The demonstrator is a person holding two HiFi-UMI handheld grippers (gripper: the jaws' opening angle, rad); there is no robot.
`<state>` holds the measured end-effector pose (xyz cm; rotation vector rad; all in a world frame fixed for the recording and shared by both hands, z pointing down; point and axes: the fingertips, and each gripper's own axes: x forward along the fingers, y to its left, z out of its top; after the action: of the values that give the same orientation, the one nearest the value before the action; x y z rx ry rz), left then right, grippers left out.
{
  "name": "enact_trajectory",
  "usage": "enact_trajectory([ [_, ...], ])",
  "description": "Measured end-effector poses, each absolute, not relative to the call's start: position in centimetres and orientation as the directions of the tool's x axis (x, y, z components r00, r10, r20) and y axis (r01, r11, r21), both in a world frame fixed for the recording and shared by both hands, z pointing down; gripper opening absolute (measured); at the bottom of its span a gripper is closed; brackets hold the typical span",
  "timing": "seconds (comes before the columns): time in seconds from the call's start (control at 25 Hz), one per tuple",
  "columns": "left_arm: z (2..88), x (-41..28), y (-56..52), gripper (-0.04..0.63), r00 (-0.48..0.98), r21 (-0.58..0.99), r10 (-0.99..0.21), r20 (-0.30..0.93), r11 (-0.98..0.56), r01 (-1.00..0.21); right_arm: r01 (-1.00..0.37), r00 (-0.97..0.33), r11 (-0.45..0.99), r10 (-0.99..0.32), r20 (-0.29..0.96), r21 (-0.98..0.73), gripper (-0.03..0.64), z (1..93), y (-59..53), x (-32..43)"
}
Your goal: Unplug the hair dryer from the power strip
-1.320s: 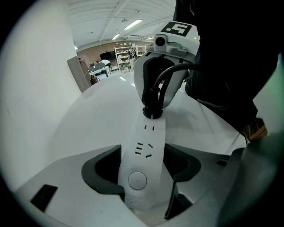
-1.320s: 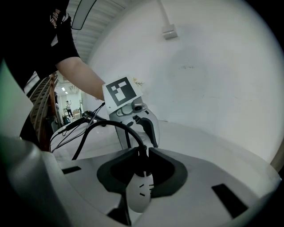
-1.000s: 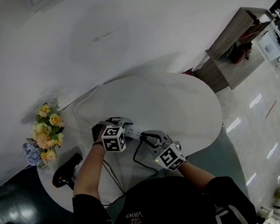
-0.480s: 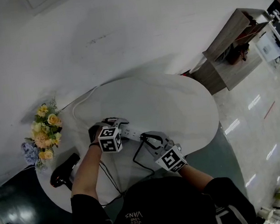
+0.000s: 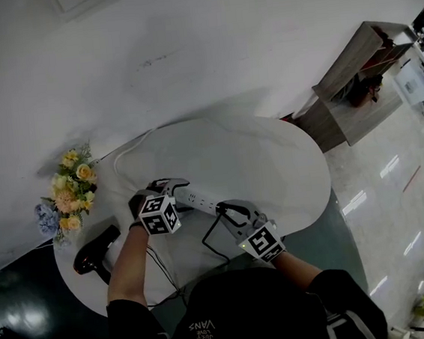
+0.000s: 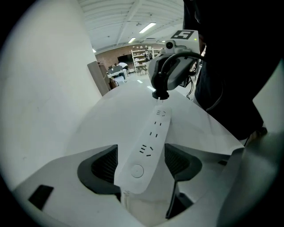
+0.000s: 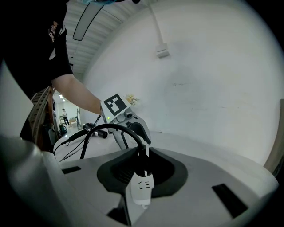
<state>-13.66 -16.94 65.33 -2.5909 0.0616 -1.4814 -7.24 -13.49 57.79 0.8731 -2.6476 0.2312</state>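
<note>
Left gripper (image 6: pixel 141 165) fingers (image 6: pixel 104 165) clamp the power strip (image 6: pixel 151 142) at its switch end. Its long axis runs up-frame to the right gripper (image 7: pixel 143 172), which is nearer the black plug (image 7: pixel 143 160) and pinches it. The plug looks seated. The hair dryer (image 5: pixel 93 258) lies lower left on the tabletop (image 5: pixel 271 159).

Black short-sleeved shirt (image 5: pixel 246 315); pale grey fingers (image 6: pixel 71 199) with dark ribbed pads (image 6: pixel 105 165).
</note>
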Motion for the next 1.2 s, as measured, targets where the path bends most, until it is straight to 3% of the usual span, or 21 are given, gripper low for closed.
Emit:
enact_trajectory([
  [0.32,62.3,-13.8,-16.3,0.323,0.552,-0.220,-0.325,0.768,-0.943,-0.249,-0.571,-0.783,0.819,-0.524,0.334,-0.055,0.092,56.4,-12.2,-5.9],
  [0.72,58.0,-14.4,-13.0,0.067,0.509,-0.268,-0.638,0.578,-0.737,-0.621,-0.513,-0.828,0.857,-0.477,0.293,-0.052,0.092,54.7,-10.0,-3.8],
  [0.96,55.8,-14.7,-9.9,0.030,0.447,-0.191,-0.782,0.434,-0.564,-0.803,-0.477,-0.851,0.878,-0.448,0.274,-0.046,0.092,54.0,-8.4,-2.5],
  [1.2,54.5,-14.8,-6.3,0.020,0.365,-0.146,-0.864,0.346,-0.434,-0.889,-0.457,-0.864,0.888,-0.431,0.260,-0.045,0.092,53.5,-6.7,-1.0],
])
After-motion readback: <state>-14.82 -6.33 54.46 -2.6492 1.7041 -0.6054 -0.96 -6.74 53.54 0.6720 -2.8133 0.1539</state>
